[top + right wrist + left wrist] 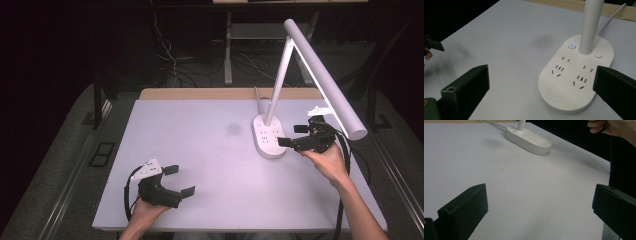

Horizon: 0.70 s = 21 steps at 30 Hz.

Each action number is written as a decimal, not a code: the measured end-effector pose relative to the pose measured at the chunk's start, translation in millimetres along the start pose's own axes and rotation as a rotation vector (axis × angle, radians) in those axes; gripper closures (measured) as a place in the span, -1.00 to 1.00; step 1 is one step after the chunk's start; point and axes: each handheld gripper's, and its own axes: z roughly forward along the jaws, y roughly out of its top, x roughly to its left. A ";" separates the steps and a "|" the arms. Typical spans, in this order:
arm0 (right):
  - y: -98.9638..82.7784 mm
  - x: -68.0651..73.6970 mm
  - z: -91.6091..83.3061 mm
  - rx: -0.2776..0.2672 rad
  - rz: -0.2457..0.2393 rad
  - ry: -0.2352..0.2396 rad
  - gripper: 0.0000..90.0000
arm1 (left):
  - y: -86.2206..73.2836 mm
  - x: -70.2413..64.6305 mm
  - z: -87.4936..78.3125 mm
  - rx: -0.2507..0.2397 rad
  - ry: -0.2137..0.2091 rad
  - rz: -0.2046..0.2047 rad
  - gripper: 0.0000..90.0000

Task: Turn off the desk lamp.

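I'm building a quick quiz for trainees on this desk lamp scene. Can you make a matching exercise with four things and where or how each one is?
Things:
1. left tongs
2. right tongs
3. lamp base
4. small round button with blue light

Places or states:
A. on the lamp base, beside the upright pole
B. open, near the table's front edge
C. white oval with socket slots, flat on the table
D. open, just right of the lamp base

Pairs: 1-B, 2-D, 3-C, 4-A
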 end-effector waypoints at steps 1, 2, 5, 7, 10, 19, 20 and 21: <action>1.1 -1.7 1.4 -0.001 -0.001 -0.002 -0.99 | -0.1 0.0 0.1 0.000 0.000 -0.001 -1.00; 2.1 -3.4 2.3 0.001 -0.001 -0.002 -0.99 | -0.1 0.0 0.1 0.000 0.000 -0.001 -1.00; 5.1 -8.1 5.8 -0.001 0.006 -0.008 -0.99 | 0.1 0.1 0.6 -0.001 0.000 -0.002 -1.00; 6.9 -11.8 8.1 0.003 0.008 -0.012 -0.99 | 0.0 0.2 0.5 -0.001 -0.001 -0.001 -1.00; 10.2 -17.1 10.1 0.004 0.011 -0.020 -0.99 | 0.0 0.3 0.4 -0.002 -0.002 -0.002 -1.00; 26.5 -30.3 14.7 0.012 0.006 -0.040 -0.99 | 0.2 0.6 0.7 -0.002 -0.003 -0.002 -1.00; 28.2 -31.7 15.5 0.013 0.013 -0.036 -0.98 | 0.2 0.6 0.7 -0.002 -0.003 -0.002 -1.00; 30.0 -33.8 16.8 0.010 0.006 -0.037 -0.99 | 0.2 0.4 0.6 -0.002 -0.004 -0.002 -1.00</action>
